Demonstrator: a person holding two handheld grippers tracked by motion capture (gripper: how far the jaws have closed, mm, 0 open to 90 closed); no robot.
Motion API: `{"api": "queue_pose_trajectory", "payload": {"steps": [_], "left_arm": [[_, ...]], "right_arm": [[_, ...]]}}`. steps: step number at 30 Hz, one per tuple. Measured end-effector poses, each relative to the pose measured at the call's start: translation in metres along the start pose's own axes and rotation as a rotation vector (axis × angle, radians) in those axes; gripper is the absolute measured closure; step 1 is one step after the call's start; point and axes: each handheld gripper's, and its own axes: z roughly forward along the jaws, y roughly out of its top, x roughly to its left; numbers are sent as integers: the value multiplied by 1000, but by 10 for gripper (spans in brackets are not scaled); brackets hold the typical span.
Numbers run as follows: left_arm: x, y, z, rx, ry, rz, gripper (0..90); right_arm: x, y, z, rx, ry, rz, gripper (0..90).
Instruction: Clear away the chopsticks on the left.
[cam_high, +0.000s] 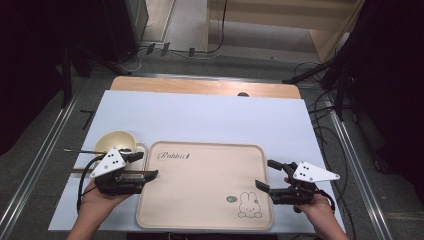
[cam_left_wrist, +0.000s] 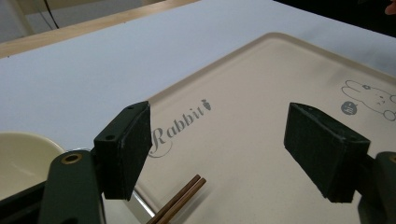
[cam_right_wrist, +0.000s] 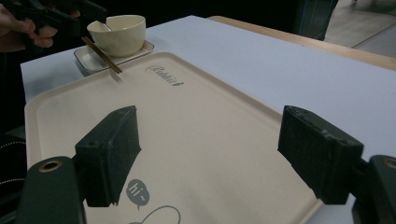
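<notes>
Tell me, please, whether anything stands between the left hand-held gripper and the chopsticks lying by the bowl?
Nothing visible does. The left hand-held gripper has its jaws open with only bare tray between them, and the chopsticks lie just below its near jaw, tips over the tray edge. The bowl sits off to the side.

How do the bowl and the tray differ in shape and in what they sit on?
The bowl is round and deep; the tray is a flat, shallow rounded rectangle. The bowl stands on a small dish; the tray lies on the white sheet. The tray bears print; the bowl looks plain. Both are cream.
</notes>
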Motion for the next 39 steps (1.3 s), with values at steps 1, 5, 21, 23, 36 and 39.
{"api": "queue_pose_trajectory", "payload": {"steps": [1,5,21,23,36,39], "left_arm": [[0,0,0,0,0,0,238],[0,0,-1,-1,-2,-5,238],[0,0,0,12,-10,-7,236],[0,0,1,12,-15,-6,236],[-2,7,-10,87,-20,-24,242],[-1,10,-15,101,-19,-23,242]], "right_arm": [[0,0,0,0,0,0,208],[0,0,1,5,6,-2,208],[0,0,1,4,7,-4,208],[0,0,1,3,6,1,208],[0,-1,1,9,-3,3,208],[0,-1,0,8,-2,4,208]]}}
